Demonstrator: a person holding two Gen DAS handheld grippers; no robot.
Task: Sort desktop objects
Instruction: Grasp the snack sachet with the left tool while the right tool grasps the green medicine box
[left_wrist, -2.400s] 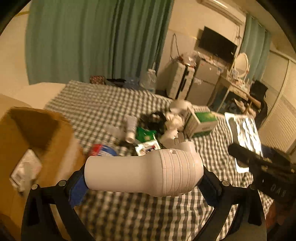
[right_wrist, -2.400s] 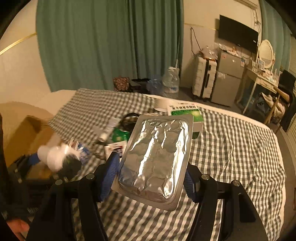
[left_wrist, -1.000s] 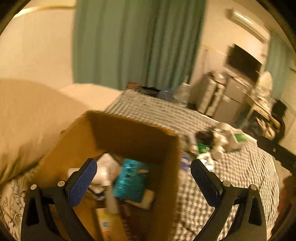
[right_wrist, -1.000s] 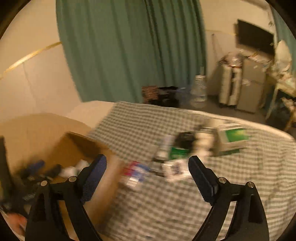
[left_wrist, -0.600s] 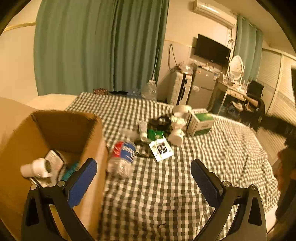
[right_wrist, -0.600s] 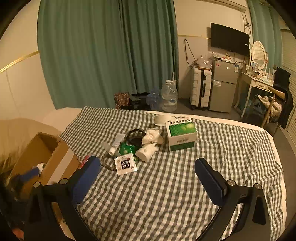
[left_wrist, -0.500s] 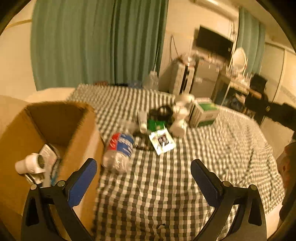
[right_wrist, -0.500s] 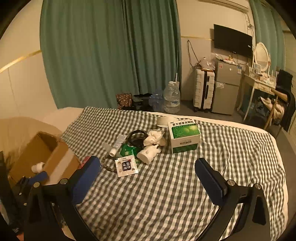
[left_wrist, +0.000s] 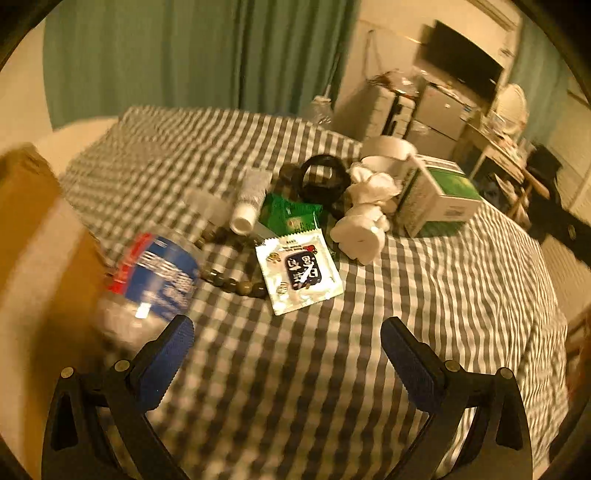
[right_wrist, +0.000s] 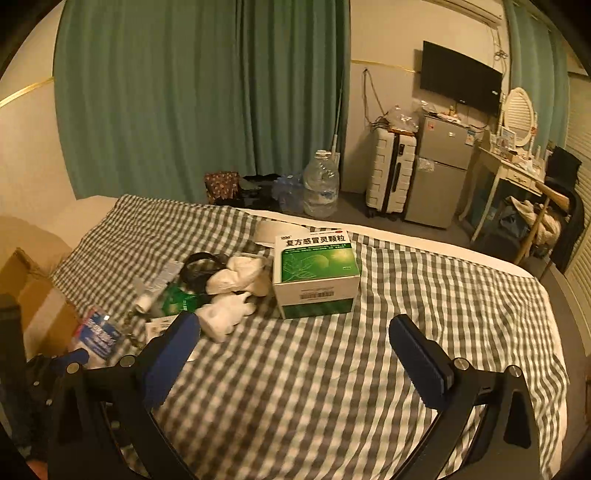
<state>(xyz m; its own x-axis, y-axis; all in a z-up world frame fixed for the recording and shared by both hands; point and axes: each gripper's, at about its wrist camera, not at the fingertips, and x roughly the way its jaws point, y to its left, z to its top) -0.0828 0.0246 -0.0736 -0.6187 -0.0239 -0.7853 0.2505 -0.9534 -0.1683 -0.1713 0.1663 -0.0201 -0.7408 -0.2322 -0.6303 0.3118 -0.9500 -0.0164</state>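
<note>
Grippers both wide open and empty: left gripper (left_wrist: 286, 341) above the bed's checked cover (left_wrist: 424, 295) near the plastic bottle (left_wrist: 153, 275), right gripper (right_wrist: 293, 341) before the green box (right_wrist: 317, 273).

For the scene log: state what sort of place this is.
Most likely a bedroom or small studio flat: a bed under a checked cover, a wall-mounted TV, a small fridge and a dressing table with a mirror.

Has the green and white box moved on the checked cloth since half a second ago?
No. In the right wrist view the green and white box lies beside the white crumpled things as before; only the camera came closer.
</note>
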